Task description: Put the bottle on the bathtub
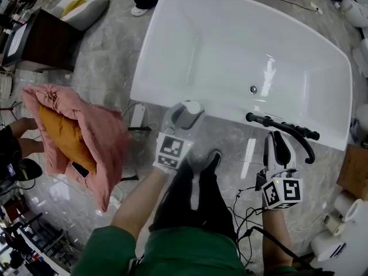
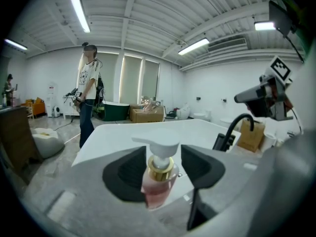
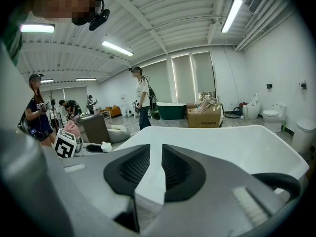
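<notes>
The bottle (image 2: 159,181) holds pink liquid and has a gold collar and a white pump. My left gripper (image 2: 160,169) is shut on its body. In the head view the left gripper (image 1: 185,115) holds the bottle (image 1: 192,107) upright just at the near rim of the white bathtub (image 1: 230,45). My right gripper (image 1: 277,148) hangs to the right, beside the black faucet (image 1: 287,130), with its jaws together and nothing between them. In the right gripper view the right gripper (image 3: 150,167) points over the bathtub (image 3: 217,142).
A pink blanket with an orange cushion (image 1: 75,134) lies on the floor at the left. A dark cabinet (image 1: 46,39) and a beanbag (image 1: 80,7) stand far left. Cables run over the marble floor by my legs. Paper rolls (image 1: 345,206) and a cardboard box (image 1: 352,174) sit at the right. A person (image 2: 88,95) stands beyond the tub.
</notes>
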A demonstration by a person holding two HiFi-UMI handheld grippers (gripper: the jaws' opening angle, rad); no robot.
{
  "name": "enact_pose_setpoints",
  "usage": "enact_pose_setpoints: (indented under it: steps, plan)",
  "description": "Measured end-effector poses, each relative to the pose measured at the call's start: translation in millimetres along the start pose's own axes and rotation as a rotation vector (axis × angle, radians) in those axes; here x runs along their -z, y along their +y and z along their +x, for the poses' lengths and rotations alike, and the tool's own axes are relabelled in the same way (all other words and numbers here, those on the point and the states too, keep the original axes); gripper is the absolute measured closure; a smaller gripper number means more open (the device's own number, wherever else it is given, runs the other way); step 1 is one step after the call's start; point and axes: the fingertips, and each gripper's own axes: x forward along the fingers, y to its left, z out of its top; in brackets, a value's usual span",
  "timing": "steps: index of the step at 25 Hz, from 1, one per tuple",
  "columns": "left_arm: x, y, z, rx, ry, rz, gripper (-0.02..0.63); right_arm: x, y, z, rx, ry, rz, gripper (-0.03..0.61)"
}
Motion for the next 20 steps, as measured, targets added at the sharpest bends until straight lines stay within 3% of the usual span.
enact_pose_setpoints:
  steps: [4, 12, 16, 20]
  plan:
    - [5, 3, -5, -0.011, 0.012, -0.004, 0.349, 0, 5, -1, -0.005, -0.005, -0.004, 0.503]
    - [-9, 8, -31, -0.047, 0.008, -0.051, 0.331, -22, 10, -6, -0.012, -0.031, -0.001, 0.503]
    - [-34, 16, -61, -0.093, -0.024, -0.074, 0.333, -46, 16, -12, -0.016, -0.059, -0.002, 0.503]
    - [-79, 24, -90, -0.152, -0.060, -0.040, 0.344, -83, 21, -25, -0.025, -0.101, -0.014, 0.503]
